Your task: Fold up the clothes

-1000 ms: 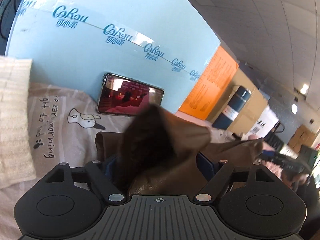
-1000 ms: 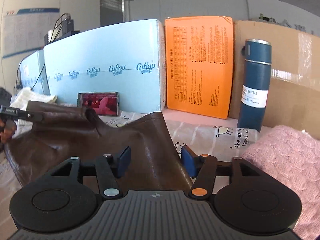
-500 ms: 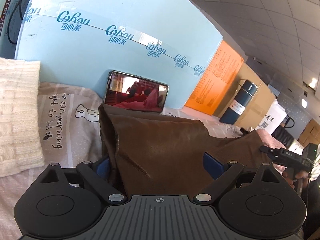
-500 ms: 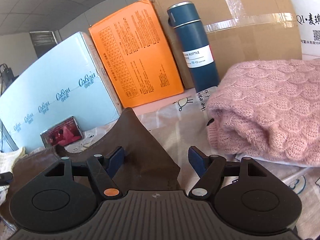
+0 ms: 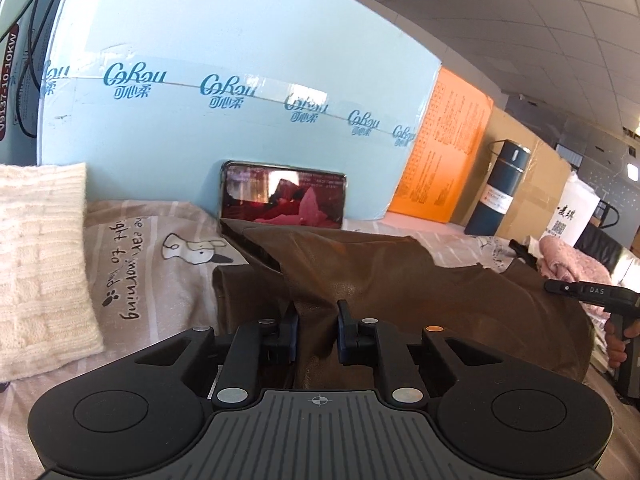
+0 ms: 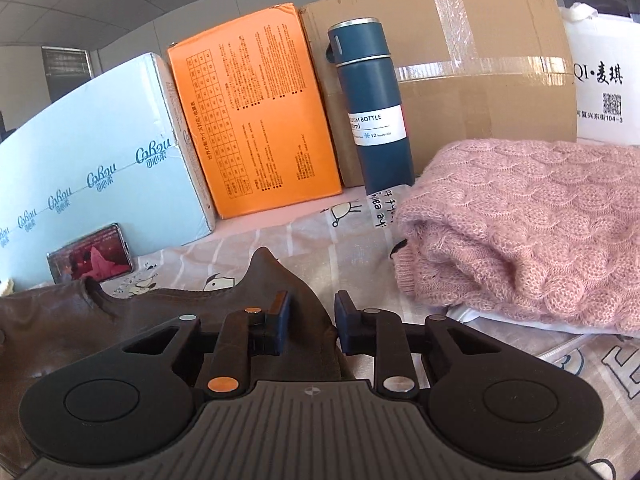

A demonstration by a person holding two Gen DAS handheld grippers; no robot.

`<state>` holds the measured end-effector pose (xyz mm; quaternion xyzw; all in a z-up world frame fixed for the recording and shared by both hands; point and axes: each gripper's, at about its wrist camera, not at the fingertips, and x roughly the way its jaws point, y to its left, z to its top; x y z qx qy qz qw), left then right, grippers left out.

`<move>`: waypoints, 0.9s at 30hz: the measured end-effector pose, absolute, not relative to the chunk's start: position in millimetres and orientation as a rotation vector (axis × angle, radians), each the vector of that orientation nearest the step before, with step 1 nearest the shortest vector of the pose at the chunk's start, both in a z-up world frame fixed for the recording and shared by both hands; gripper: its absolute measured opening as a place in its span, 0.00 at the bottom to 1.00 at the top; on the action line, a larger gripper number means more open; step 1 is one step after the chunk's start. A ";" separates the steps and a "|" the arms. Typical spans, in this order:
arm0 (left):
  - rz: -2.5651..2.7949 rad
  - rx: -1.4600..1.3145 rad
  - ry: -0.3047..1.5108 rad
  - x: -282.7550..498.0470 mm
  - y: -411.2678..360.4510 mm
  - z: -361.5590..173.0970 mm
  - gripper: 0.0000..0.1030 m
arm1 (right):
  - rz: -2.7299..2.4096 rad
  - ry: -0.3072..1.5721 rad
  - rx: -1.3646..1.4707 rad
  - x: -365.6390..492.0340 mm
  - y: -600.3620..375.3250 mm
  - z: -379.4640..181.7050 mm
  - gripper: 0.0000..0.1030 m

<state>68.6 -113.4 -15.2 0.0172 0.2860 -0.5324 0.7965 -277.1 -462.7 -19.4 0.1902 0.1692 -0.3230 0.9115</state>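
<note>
My left fingers (image 5: 318,330) and right fingers (image 6: 308,326) each pinch the brown garment (image 5: 400,280), which lies on the printed bed sheet (image 5: 152,256). I should hold tight, pull both ends evenly, and keep edges matched.

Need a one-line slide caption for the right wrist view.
Right gripper pinching a corner of the brown garment on the printed sheet, pink sweater folded alongside.
</note>
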 end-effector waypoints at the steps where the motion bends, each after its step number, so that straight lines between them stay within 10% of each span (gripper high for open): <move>1: -1.122 0.045 0.634 71.6 -114.6 -17.7 0.22 | -0.671 0.363 0.380 -274.4 -462.2 -20.8 0.21; 4: -1.101 0.045 0.619 71.2 -113.5 -17.1 0.29 | -0.687 0.397 0.364 -270.1 -462.4 -23.8 0.23; 6: -1.091 0.044 0.587 68.2 -111.4 -14.5 0.67 | -0.695 0.406 0.367 -270.0 -463.3 -24.9 0.28; 8: -1.049 0.068 0.534 60.7 -109.6 -9.4 0.79 | -0.709 0.407 0.377 -271.0 -465.0 -25.6 0.36; 16: -0.936 0.161 0.474 34.6 -92.1 3.2 0.93 | -0.680 0.204 0.390 -309.8 -447.4 6.5 0.92; 27: -1.015 0.075 0.526 25.9 -78.6 1.0 0.94 | -0.629 0.304 0.726 -349.4 -403.8 8.9 1.00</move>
